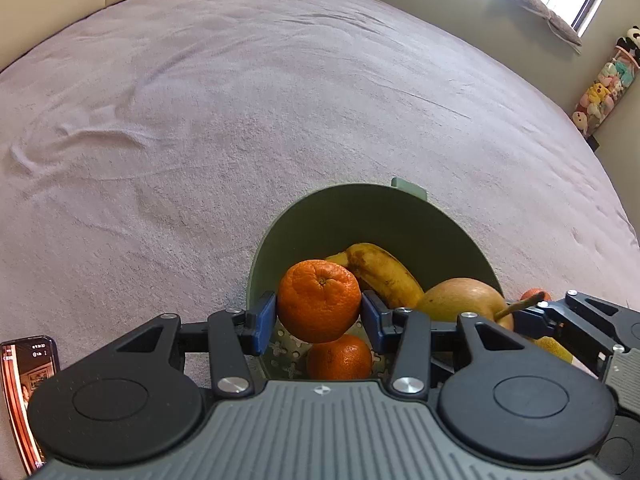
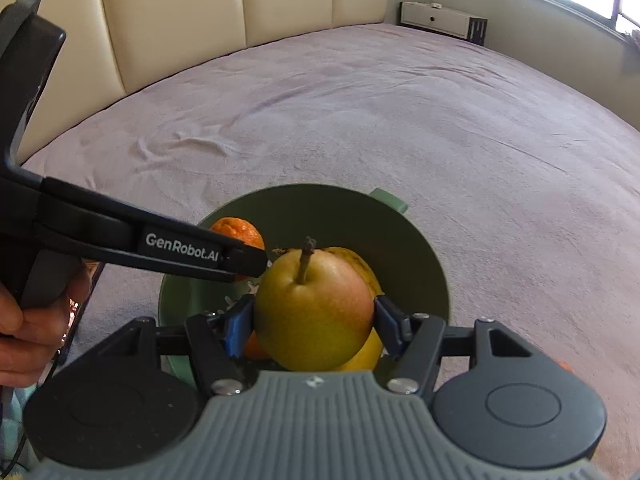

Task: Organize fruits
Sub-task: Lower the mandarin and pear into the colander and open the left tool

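A green bowl (image 1: 400, 224) sits on the purple bed. My left gripper (image 1: 319, 316) is shut on an orange (image 1: 319, 300) and holds it over the bowl. Below it lie a second orange (image 1: 340, 358) and a banana (image 1: 380, 272). My right gripper (image 2: 314, 320) is shut on a yellow-red pear (image 2: 314, 312) with a brown stem, held over the same bowl (image 2: 400, 240). The pear shows in the left wrist view (image 1: 460, 300) too. The left gripper's arm (image 2: 140, 244) crosses the right wrist view with its orange (image 2: 238, 230) behind it. A lemon (image 2: 366, 354) lies under the pear.
The purple bedspread (image 1: 240, 120) spreads wide around the bowl. A phone (image 1: 24, 400) lies at the near left. Another orange fruit (image 1: 534, 294) peeks out right of the bowl. A cream headboard (image 2: 200, 20) and a white cabinet (image 2: 440, 20) stand behind the bed.
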Tool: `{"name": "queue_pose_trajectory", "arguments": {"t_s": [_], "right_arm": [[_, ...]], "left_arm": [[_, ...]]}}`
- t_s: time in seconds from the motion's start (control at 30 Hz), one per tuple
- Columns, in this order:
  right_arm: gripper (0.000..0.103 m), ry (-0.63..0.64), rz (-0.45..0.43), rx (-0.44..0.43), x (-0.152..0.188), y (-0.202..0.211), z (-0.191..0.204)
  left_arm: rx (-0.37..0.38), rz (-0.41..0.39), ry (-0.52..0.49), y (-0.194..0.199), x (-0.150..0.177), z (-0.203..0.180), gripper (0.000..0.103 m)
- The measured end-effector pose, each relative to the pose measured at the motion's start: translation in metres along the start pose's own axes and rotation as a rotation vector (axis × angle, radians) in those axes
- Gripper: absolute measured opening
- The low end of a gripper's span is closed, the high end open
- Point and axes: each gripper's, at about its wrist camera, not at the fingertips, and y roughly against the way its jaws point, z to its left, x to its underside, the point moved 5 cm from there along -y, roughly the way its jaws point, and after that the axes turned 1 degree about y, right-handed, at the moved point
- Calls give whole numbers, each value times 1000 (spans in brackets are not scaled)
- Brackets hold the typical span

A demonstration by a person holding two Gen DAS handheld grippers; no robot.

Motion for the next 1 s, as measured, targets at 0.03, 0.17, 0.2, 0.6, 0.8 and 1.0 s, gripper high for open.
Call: {"name": "queue_pose_trajectory", "arguments": {"t_s": [0.03, 0.17, 0.2, 0.6, 0.8, 1.0], "right_arm": [[61, 5, 5, -6, 0, -3, 0], [61, 38, 20, -11, -1, -16, 2], [61, 44, 23, -12, -1, -18, 1], [61, 73, 39, -6, 0, -43, 0], [61, 51, 49, -20, 1, -50, -4], [61, 9, 69, -69, 4, -48, -6]], "left_arm": [[-1, 0, 1, -1, 0, 1, 52], [4, -9, -7, -3, -3, 0, 52], [2, -9, -12, -4, -3, -1, 52], [-28, 25, -55, -15, 0, -8, 53], [-36, 24, -54, -15, -1, -8, 57], [-37, 29, -35, -14, -2, -6, 59]]}}
